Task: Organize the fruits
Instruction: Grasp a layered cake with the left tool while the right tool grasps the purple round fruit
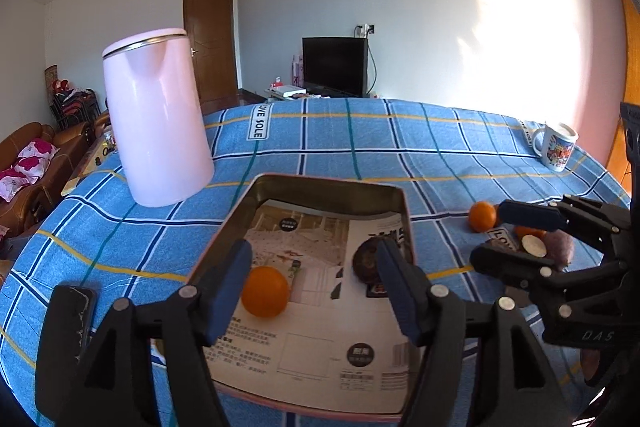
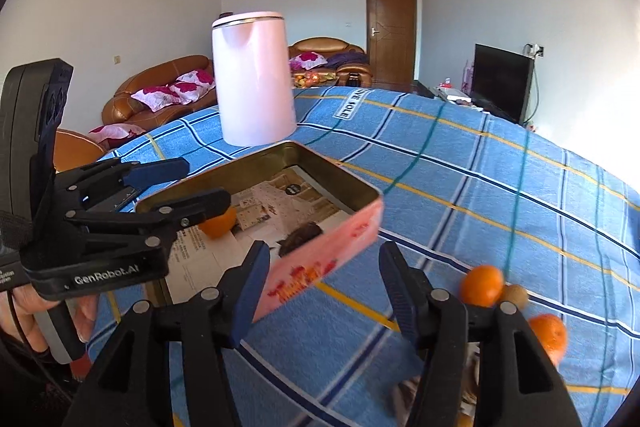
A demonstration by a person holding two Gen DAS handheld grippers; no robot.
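Observation:
A metal tin (image 1: 320, 183) lined with printed paper sits on the blue checked tablecloth. An orange (image 1: 265, 291) and a dark brown fruit (image 1: 365, 261) lie inside it. My left gripper (image 1: 312, 279) is open and empty, hovering over the tin with the orange by its left finger. My right gripper (image 2: 320, 291) is open and empty over the cloth beside the tin's pink wall (image 2: 320, 263). It also shows in the left wrist view (image 1: 492, 231). To its right lie two oranges (image 2: 482, 285) (image 2: 549, 337) and a small brown fruit (image 2: 515, 295).
A tall pink kettle (image 1: 156, 119) stands behind the tin on the left. A printed mug (image 1: 558, 145) stands at the far right table edge. A dark phone (image 1: 76, 307) lies at the left. Sofas, a door and a TV lie beyond.

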